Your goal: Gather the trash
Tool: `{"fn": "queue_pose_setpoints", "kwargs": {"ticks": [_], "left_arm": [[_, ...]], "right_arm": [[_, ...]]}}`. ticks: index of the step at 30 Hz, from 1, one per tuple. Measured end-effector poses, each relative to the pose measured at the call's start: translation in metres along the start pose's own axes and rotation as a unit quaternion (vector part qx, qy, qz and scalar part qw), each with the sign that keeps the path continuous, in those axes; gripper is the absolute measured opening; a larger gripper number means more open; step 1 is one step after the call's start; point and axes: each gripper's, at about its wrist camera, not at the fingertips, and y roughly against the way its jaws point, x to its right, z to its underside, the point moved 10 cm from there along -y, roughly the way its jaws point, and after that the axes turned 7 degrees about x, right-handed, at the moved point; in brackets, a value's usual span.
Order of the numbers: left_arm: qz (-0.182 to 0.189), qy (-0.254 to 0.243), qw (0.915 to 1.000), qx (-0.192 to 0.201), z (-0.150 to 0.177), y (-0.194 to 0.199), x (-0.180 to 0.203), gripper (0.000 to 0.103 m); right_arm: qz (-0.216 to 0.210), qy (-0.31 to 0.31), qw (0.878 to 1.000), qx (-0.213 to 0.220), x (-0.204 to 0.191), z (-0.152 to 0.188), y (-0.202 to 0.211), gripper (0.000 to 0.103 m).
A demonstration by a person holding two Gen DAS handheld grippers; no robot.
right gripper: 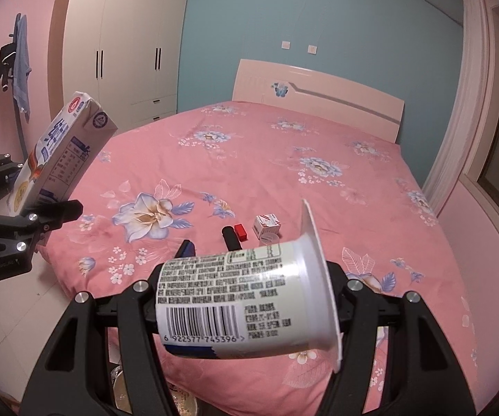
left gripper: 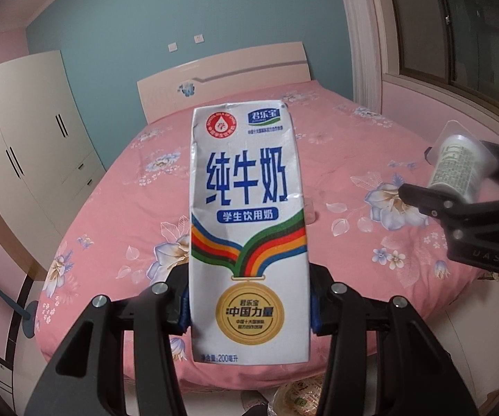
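Note:
A white milk carton [left gripper: 249,208] with blue characters and rainbow stripes stands upright above the pink bed, and my left gripper [left gripper: 249,308] is shut on its lower half with blue pads on both sides. A white yoghurt cup [right gripper: 246,298] with a barcode lies sideways, rim to the right, with my right gripper [right gripper: 260,267] shut on it. From the left wrist camera, the right gripper [left gripper: 450,176] with the cup [left gripper: 454,159] shows at the right. The right wrist camera has the left gripper [right gripper: 38,187] and carton [right gripper: 66,145] at its left.
On the pink flowered bedspread [right gripper: 284,145] lie a small white-and-red box [right gripper: 266,223], a red block [right gripper: 240,231], a black cylinder [right gripper: 230,237] and a small clear cup [right gripper: 269,240]. A white wardrobe [right gripper: 128,52] stands left, the headboard [right gripper: 336,90] behind. Round wrappers [left gripper: 294,398] lie on the floor below.

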Motion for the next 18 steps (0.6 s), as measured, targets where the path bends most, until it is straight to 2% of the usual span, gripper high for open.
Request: {"fn": "queue_pose_setpoints", "kwargs": {"ticks": [9,18], "left_arm": [[-0.001,-0.002,0.9999,0.012,0.011,0.026,0.001,0.050],[0.002,0.001,1.0000,-0.005,0.036,0.020,0.009,0.050]], "right_arm": [[-0.006,0.008,1.000,0.011,-0.015,0.001,0.027,0.063],[-0.021,0.017,1.000,-0.001,-0.037,0.019,0.031,0.063]]}}
